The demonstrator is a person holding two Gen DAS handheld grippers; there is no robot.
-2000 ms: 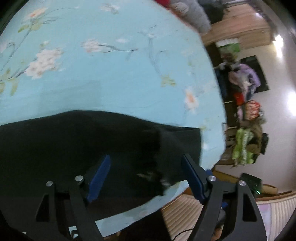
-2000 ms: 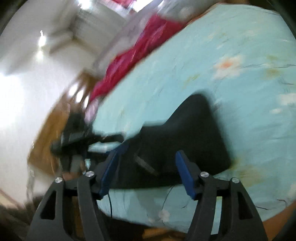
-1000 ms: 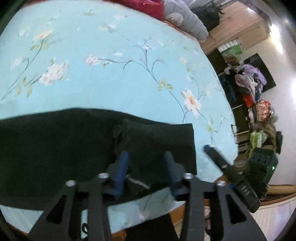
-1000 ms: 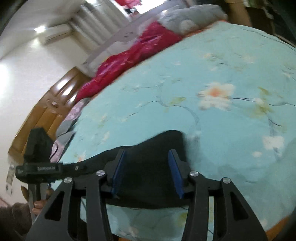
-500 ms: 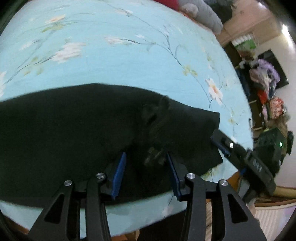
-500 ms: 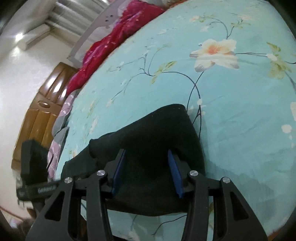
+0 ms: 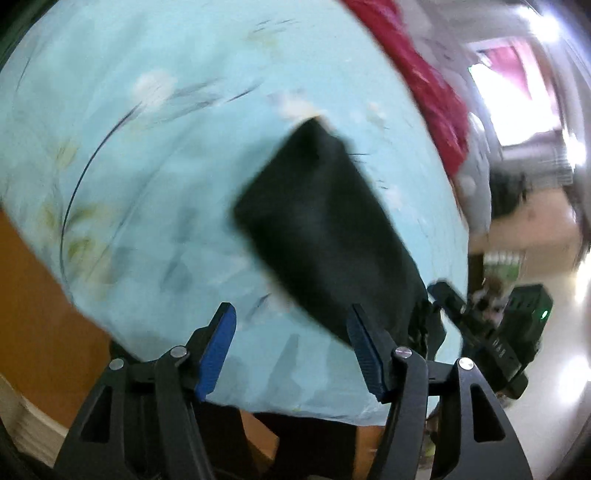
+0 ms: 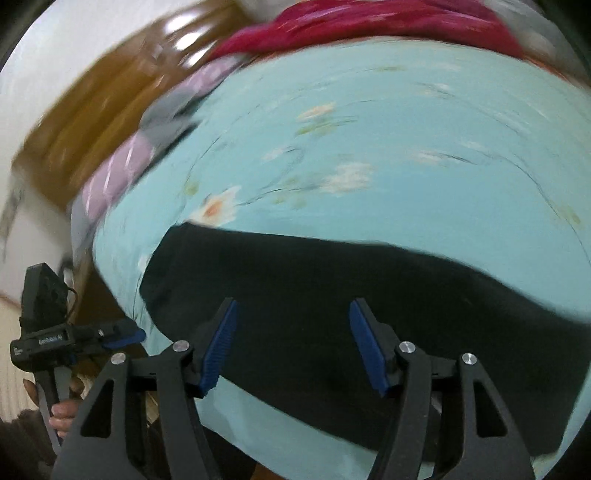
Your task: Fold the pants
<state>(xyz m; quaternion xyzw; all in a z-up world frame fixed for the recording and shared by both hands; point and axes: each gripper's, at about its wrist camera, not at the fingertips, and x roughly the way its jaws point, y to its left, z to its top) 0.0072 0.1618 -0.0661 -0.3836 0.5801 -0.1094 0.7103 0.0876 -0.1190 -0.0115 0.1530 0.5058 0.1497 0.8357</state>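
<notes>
The black pants [image 7: 325, 236] lie as a folded band on the light blue flowered bed sheet [image 7: 147, 155]. In the right wrist view the pants [image 8: 369, 288] stretch from left to lower right under the fingers. My left gripper [image 7: 291, 347] is open and empty, just short of the near end of the pants. My right gripper [image 8: 293, 343] is open and empty, over the near edge of the pants. The right gripper also shows in the left wrist view [image 7: 487, 332], and the left gripper in the right wrist view [image 8: 74, 339]. Both views are blurred.
A red quilt [image 8: 369, 26] and grey pillows lie at the far edge of the bed. A brown wooden headboard or cabinet [image 8: 92, 110] stands at the left. The bed's wooden edge [image 7: 37, 314] is near my left gripper. A lilac cloth [image 8: 122, 166] lies beside the bed.
Both grippers have opened and let go of the pants. Both have pulled back and swung round, so the pants now lie folded on the sheet.
</notes>
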